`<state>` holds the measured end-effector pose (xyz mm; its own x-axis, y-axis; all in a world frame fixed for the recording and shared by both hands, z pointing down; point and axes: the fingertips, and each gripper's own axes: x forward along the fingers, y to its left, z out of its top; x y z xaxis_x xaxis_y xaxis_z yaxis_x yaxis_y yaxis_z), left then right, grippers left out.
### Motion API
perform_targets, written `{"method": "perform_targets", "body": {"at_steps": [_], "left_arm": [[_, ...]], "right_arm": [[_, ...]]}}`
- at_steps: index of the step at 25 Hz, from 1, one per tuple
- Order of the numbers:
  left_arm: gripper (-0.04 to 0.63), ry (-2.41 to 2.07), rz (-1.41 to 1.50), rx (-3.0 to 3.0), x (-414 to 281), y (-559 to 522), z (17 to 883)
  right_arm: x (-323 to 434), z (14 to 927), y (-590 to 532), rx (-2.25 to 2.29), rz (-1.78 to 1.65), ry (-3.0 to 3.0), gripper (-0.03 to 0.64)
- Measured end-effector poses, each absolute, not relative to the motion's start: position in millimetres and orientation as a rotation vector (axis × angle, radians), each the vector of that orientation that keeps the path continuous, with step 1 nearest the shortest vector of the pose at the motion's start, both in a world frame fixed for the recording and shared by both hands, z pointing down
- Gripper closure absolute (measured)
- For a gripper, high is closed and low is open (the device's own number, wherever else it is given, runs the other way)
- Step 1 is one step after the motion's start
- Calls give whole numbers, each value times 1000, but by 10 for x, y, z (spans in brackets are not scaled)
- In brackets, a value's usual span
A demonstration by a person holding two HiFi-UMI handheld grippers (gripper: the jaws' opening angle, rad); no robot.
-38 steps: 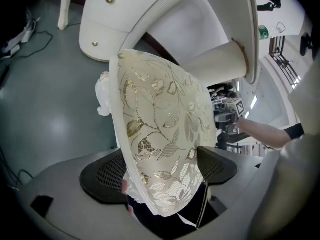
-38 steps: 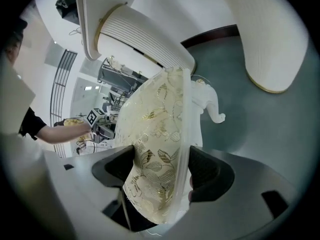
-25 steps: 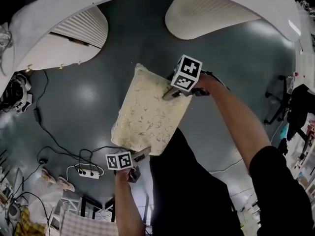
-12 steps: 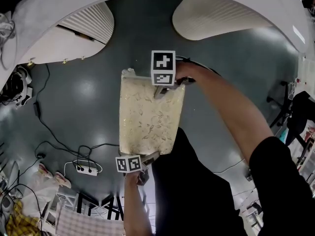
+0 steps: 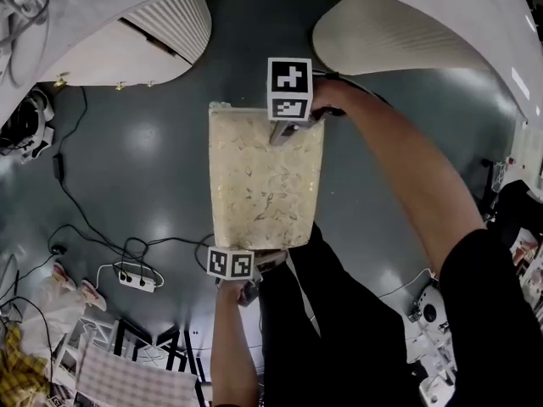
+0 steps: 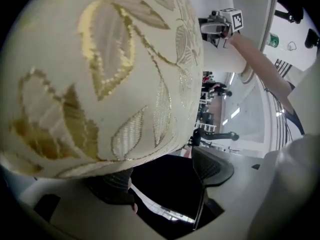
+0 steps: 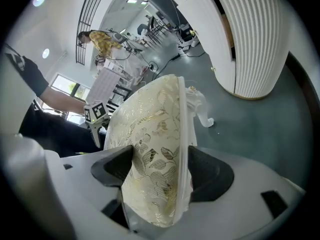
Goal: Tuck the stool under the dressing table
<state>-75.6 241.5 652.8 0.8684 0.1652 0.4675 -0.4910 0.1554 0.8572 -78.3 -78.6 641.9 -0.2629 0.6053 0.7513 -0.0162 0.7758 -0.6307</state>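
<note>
Between the jaws of the right gripper [image 7: 160, 166] sits the far edge of the stool with the soft cream seat and gold leaf pattern [image 7: 150, 134], and both dark pads squeeze it tight. At the near end of the seat is the left gripper [image 6: 165, 179]. Its jaws have just been closing, but they are not tight yet. The seat's edge lies on one pad, and the other pad stands off with a dark gap beside it. Seen from the head view, the stool [image 5: 263, 176] stands on the dark grey floor [image 5: 144, 159], with the right gripper [image 5: 284, 131] at its far edge and the left gripper [image 5: 270, 259] at its near edge. Just past the right gripper is the white dressing table [image 5: 441, 7]. It has one ribbed white block [image 5: 174, 28] off to the gripper's left, another [image 5: 399, 41] to its right, and an open gap in the middle. The stool points at that gap but is not under the table yet. I think the step now is lining the stool up and pushing it in. Next the left gripper should get a firm hold. Then both should slide the stool straight ahead, keeping it off the blocks.
</note>
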Motion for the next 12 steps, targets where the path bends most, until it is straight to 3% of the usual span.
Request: {"method": "perform_targets", "body": {"at_steps": [3,12], "left_arm": [[239,-255,470,1317,-737,2475,6484],[241,-274,552,1382,-934,2495,6353]], "right_arm": [[-835,6398,-815,-436,647,-1766,279],[-602,6196,-970,19,657,-2057,279]]}}
